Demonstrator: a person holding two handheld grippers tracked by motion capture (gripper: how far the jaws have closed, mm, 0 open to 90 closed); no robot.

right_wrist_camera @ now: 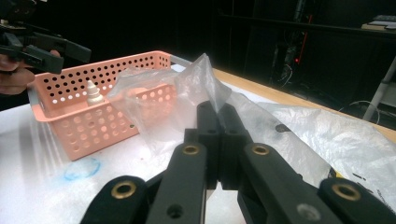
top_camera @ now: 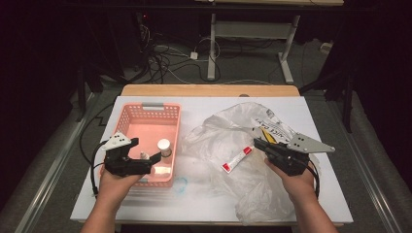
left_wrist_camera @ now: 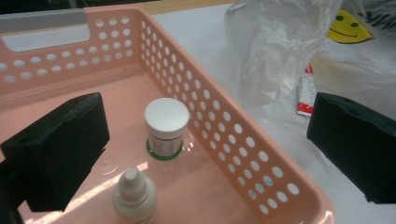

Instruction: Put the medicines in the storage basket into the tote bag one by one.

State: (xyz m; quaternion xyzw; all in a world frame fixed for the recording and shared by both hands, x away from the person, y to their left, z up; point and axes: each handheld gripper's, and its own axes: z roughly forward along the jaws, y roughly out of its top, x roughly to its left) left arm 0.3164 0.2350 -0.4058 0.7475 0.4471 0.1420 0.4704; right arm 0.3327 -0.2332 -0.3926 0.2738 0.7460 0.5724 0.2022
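Both forearms came in from the bottom edge of the high view, each hand wrapped around a gripper. On the person's left, the left gripper hung over the near end of a pink basket, its fingers spread wide with nothing between them. Seen along those fingers, one pad stood over the basket floor and the other outside the perforated side wall, above the desk. Inside the basket stood a small jar with a white lid, upright near the right-hand wall, and just nearer the camera a white dropper bottle, also upright.

The right gripper rested at the right side of the desk, over a crumpled clear bag. Its fingers were pressed together, and a peak of the bag's film rose from just above their tips; they appeared to pinch it, though the contact itself was hidden by the fingers. The bag sprawled across the desk beside the basket, its fold nearly touching the basket's side. A yellow smiley face was printed on it. A red-and-white tube lay flat under or within the film, between the two grippers. A faint blue ring marked the desk near the basket's front corner.
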